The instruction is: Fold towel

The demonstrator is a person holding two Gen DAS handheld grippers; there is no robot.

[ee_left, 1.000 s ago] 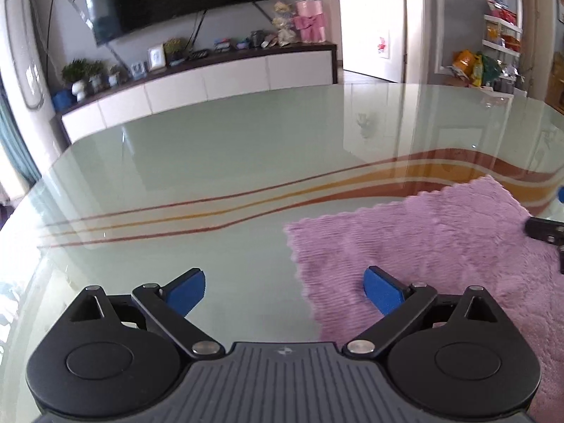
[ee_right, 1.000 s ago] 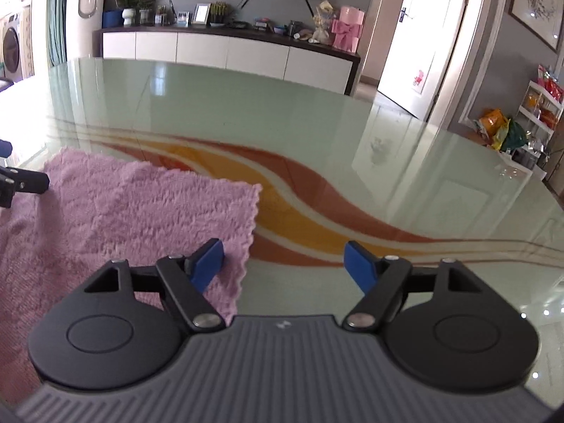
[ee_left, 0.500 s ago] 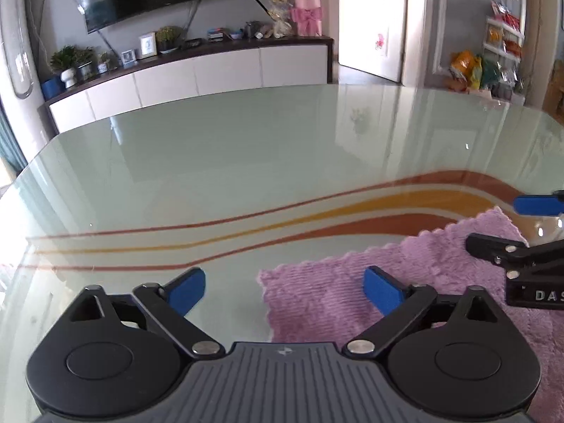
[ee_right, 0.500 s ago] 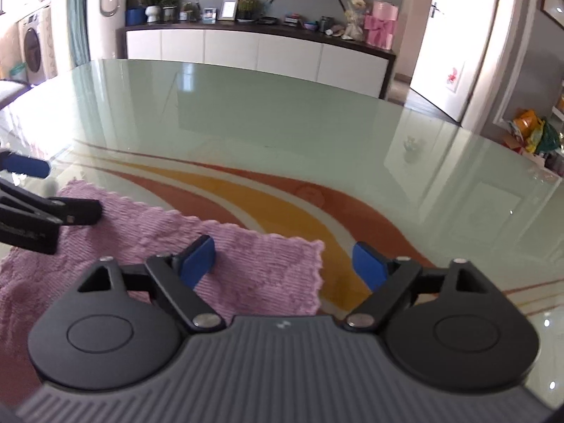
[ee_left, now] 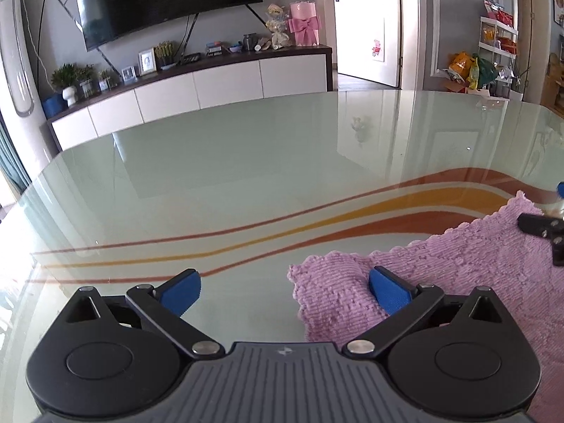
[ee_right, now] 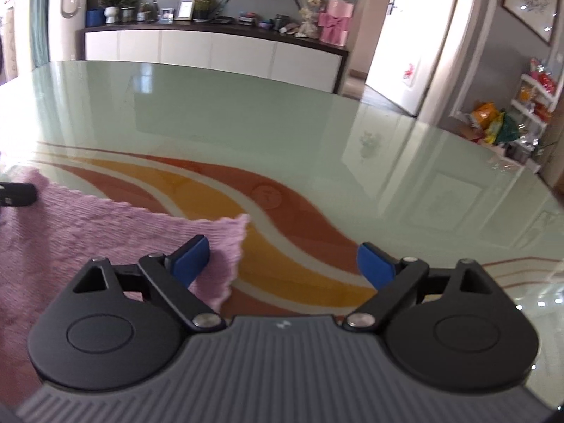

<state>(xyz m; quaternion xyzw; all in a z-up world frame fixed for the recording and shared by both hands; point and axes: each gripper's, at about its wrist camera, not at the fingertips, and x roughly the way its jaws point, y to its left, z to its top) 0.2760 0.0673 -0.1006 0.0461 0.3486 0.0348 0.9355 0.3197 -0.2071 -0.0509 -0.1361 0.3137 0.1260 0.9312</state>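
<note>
Straddling the towel's left far corner, the left gripper (ee_left: 284,290) hovers low over the glass table (ee_left: 246,162) with its blue-padded fingers spread wide: the left pad (ee_left: 181,290) sits over bare glass, the right pad (ee_left: 387,292) over the pink pile. Nothing is pinched between them. That corner looks slightly bunched and raised, which probably gives a finger something to slide under. The pink towel (ee_left: 458,264) lies spread on the near part of the table, its scalloped far edge running across the orange and red stripes printed in the glass.

At the towel's right far corner, the right gripper (ee_right: 283,261) mirrors this, fingers likewise wide apart and holding nothing; its left pad (ee_right: 192,259) is over the cloth and its right pad (ee_right: 375,264) over the striped glass. The corner (ee_right: 239,225) points up a little between them.

Each tool at one corner of the same edge suggests a two-handed pinch, so that the edge can be carried over evenly. The fold itself is not yet begun.
</note>
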